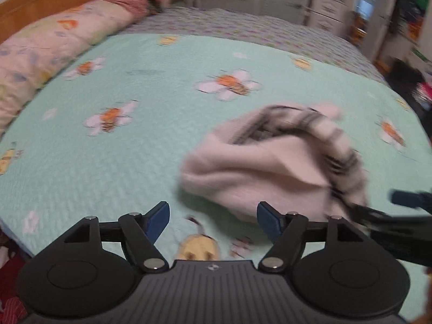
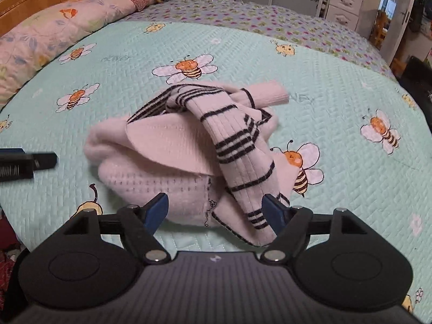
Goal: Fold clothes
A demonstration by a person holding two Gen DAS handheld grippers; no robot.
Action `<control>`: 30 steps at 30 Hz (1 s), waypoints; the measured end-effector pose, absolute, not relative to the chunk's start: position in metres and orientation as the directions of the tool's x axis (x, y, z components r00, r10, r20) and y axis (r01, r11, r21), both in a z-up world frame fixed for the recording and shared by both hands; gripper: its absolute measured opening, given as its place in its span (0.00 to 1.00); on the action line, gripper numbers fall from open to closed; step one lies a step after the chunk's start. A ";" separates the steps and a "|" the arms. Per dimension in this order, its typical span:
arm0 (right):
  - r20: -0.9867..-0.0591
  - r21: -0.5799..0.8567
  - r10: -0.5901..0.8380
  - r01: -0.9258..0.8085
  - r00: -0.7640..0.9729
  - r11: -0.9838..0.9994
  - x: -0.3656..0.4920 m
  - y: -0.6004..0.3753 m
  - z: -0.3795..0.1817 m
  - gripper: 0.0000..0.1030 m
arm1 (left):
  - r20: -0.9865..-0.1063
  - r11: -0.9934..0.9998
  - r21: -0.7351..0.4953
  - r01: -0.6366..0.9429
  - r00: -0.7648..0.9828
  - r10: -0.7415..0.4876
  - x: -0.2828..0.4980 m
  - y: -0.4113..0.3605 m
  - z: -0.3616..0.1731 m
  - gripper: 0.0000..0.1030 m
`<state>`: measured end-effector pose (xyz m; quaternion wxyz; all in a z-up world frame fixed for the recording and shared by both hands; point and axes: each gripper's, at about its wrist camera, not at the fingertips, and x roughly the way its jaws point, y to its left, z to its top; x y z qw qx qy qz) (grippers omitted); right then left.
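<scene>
A pale pink knit garment with black stripes (image 2: 189, 151) lies bunched in a loose heap on the mint bee-print bedspread (image 2: 337, 86), near the bed's front edge and well short of the floral pillow (image 2: 54, 29) at the headboard side. A striped sleeve or band drapes across the heap's top and down its near side. The right claw (image 2: 214, 212) stands with its jaws spread wide, empty, right at the heap's near edge, the striped band's end lying between them. The left claw (image 1: 213, 220) is also spread and holds nothing, just left of the heap; its view is blurred. The garment is crumpled, not folded, so the work judged at hand is taking hold to spread it flat. That calls for pinching an edge or the band cleanly, not several layers.
</scene>
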<state>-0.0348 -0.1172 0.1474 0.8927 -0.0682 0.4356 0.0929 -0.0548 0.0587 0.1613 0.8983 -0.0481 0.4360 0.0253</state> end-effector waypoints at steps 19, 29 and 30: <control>-0.793 -0.041 0.088 -0.197 0.602 0.980 -0.020 -0.119 0.140 0.74 | -0.832 0.990 -0.119 -0.070 0.552 -0.061 -0.056 0.037 0.153 0.72; -0.806 -0.057 0.069 -0.194 0.587 0.979 -0.012 -0.114 0.130 0.74 | -0.852 0.992 -0.094 -0.089 0.522 -0.034 -0.042 0.044 0.134 0.72; -0.801 -0.043 0.083 -0.195 0.593 0.980 -0.011 -0.115 0.130 0.74 | -0.848 0.991 -0.095 -0.093 0.528 -0.031 -0.041 0.047 0.133 0.72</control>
